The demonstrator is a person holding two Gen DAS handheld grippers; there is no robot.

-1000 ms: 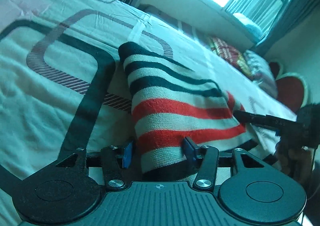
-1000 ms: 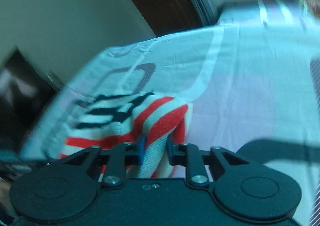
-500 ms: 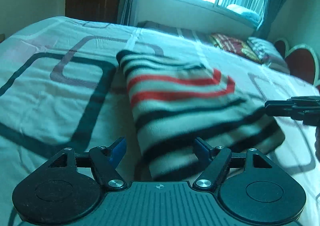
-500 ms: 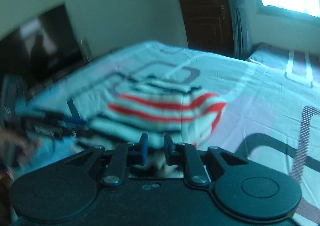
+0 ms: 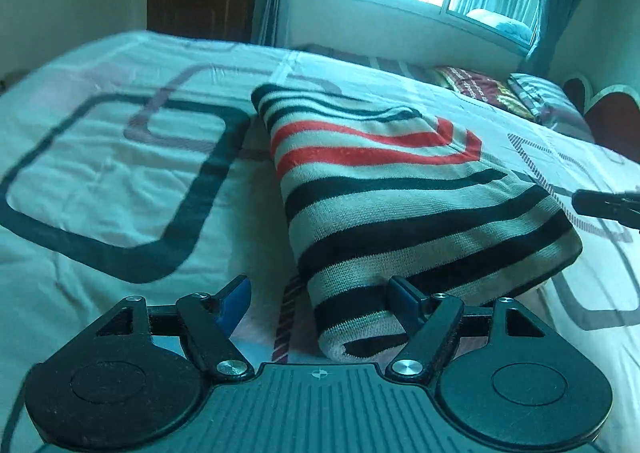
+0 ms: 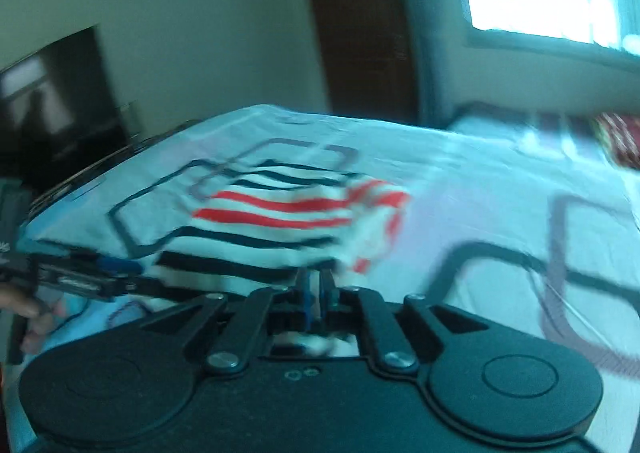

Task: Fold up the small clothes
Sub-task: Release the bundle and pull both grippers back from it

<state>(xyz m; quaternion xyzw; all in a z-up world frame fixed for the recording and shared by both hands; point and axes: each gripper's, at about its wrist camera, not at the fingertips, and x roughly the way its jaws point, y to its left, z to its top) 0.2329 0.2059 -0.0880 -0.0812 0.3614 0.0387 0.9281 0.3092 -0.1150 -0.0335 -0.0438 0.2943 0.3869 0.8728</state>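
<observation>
The left gripper (image 5: 320, 299) stands wide open at the near edge of the folded striped sweater (image 5: 400, 193), which lies on the bed (image 5: 100, 181). The right gripper (image 6: 316, 291) is nearly closed, pinching the sweater's edge.

Left of sweater (image 5: 400, 205): bare bedsheet (image 5: 100, 181), passable.
Right: other gripper (image 5: 608, 205) near.
Far end: pillows (image 5: 520, 93).

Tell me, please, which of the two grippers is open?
The left gripper: its blue pads stand wide apart at the striped sweater's near end, while the right gripper's are almost touching.
</observation>
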